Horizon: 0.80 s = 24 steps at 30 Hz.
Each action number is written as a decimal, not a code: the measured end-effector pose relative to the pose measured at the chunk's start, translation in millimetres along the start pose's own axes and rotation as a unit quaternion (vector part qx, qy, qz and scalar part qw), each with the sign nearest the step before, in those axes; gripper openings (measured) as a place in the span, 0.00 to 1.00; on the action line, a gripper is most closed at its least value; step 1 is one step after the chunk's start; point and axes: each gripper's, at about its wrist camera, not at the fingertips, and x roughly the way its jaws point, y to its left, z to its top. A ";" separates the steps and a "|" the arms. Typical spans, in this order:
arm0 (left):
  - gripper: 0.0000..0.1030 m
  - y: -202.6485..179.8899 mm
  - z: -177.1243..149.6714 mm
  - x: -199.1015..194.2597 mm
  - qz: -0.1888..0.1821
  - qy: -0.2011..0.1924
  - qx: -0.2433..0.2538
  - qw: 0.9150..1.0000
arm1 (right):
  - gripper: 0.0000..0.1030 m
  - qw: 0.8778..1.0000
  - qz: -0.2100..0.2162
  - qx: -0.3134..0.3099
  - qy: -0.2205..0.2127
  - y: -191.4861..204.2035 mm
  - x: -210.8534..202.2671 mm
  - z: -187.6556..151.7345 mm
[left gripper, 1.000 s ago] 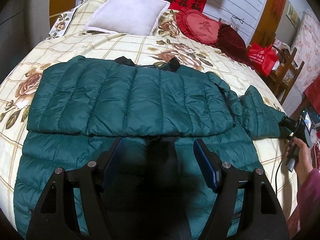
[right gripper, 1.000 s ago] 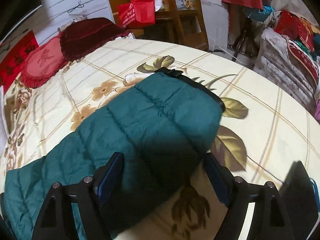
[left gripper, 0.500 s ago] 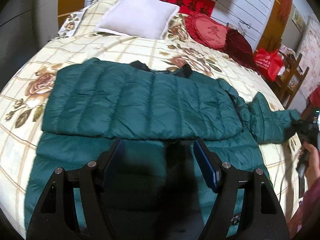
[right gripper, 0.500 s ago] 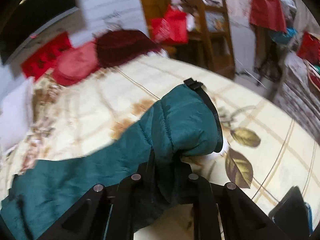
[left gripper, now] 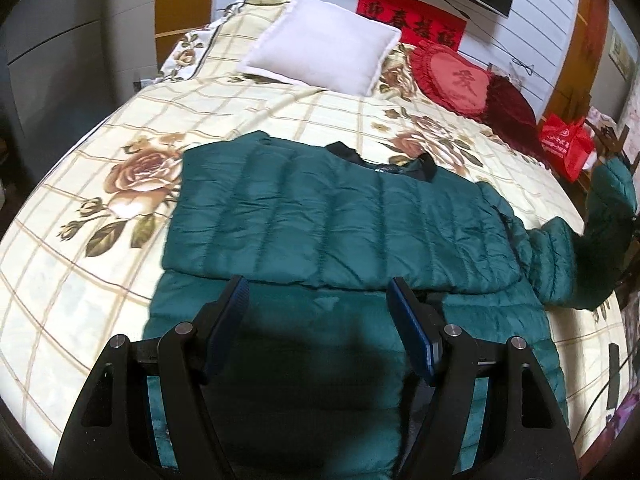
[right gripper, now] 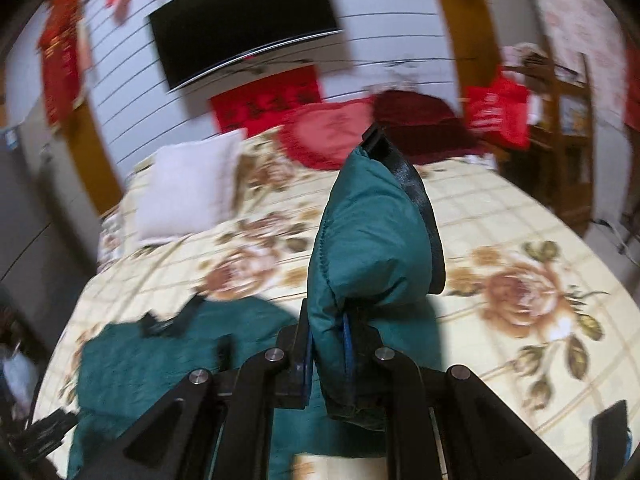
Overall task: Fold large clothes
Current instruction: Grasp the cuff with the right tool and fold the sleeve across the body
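A dark green quilted down jacket (left gripper: 328, 220) lies spread on the bed, one side folded over its body, its black collar (left gripper: 384, 160) toward the pillows. My left gripper (left gripper: 320, 320) is open and empty, hovering over the jacket's near part. My right gripper (right gripper: 328, 356) is shut on the jacket's sleeve (right gripper: 368, 240), near its black cuff (right gripper: 416, 200), and holds it raised above the bed. In the left wrist view the lifted sleeve (left gripper: 608, 216) stands up at the far right. The rest of the jacket (right gripper: 160, 356) shows at lower left in the right wrist view.
The bed has a cream floral cover (left gripper: 100, 200). A white pillow (left gripper: 320, 44) and red cushions (left gripper: 460, 76) lie at its head. A red bag (left gripper: 564, 144) and wooden shelves (right gripper: 560, 120) stand beside the bed. A TV (right gripper: 244, 28) hangs on the wall.
My right gripper closed on the sleeve near the cuff and lifted it off the bed, swinging toward the jacket's body. My left gripper stayed open and drew back a little.
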 end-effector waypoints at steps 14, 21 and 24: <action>0.70 51.6 4.3 -1.4 0.001 0.000 -0.052 0.999 | 0.11 0.982 0.118 -0.119 0.089 207.2 75.0 -54.3; 0.70 65.4 5.7 0.2 0.000 0.000 -0.064 0.998 | 0.11 0.971 0.140 -0.140 0.137 261.5 117.8 -98.3; 0.70 68.0 6.0 3.2 -0.008 0.004 -0.074 0.997 | 0.11 0.963 0.146 -0.148 0.169 268.2 129.2 -110.7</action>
